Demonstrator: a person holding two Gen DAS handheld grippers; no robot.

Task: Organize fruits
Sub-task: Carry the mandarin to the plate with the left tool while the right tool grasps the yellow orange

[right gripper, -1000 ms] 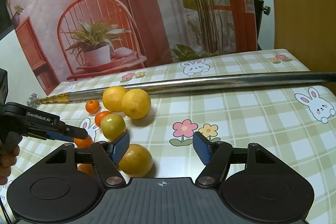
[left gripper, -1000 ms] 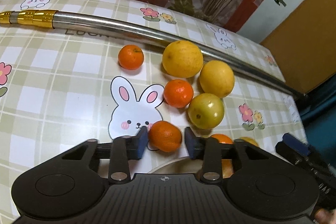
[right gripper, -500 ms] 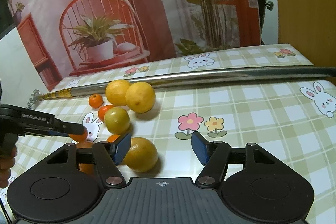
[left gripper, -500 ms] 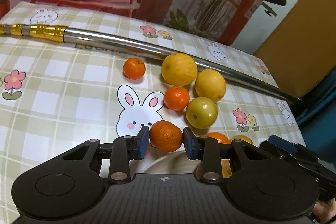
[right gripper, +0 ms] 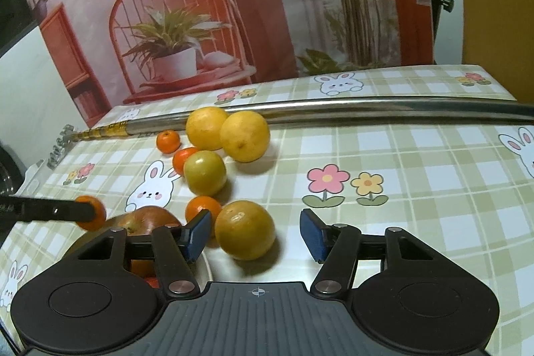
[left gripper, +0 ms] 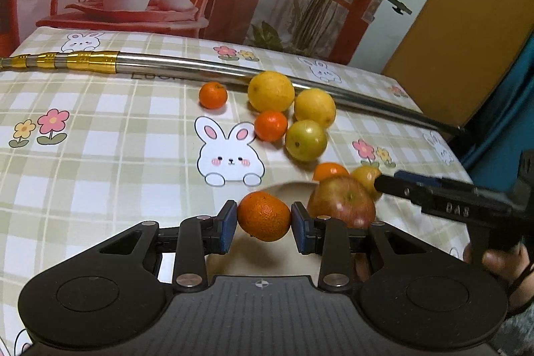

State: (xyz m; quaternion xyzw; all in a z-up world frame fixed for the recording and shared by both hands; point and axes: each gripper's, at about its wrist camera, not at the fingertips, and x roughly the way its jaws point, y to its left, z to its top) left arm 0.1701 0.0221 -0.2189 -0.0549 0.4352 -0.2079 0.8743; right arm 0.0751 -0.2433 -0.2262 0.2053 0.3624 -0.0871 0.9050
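Observation:
My left gripper (left gripper: 263, 222) is shut on a small tangerine (left gripper: 263, 221) and holds it above a pale plate (left gripper: 287, 187). A red apple (left gripper: 342, 206) lies on that plate. The held tangerine also shows in the right wrist view (right gripper: 90, 212). My right gripper (right gripper: 255, 234) is open, with a yellow orange (right gripper: 245, 229) on the table between its fingers, close to the left one. Loose fruit lies beyond: two large yellow oranges (right gripper: 245, 135), a green-yellow fruit (right gripper: 205, 172) and small tangerines (right gripper: 168, 140).
A long steel pole with a gold end (left gripper: 200, 69) lies across the far side of the table. The checked tablecloth (left gripper: 100, 139) has bunny and flower prints. A plant backdrop stands behind the table.
My left gripper has lifted the tangerine and drawn it back over the plate, and the apple has come into view. My right gripper has edged forward around the yellow orange.

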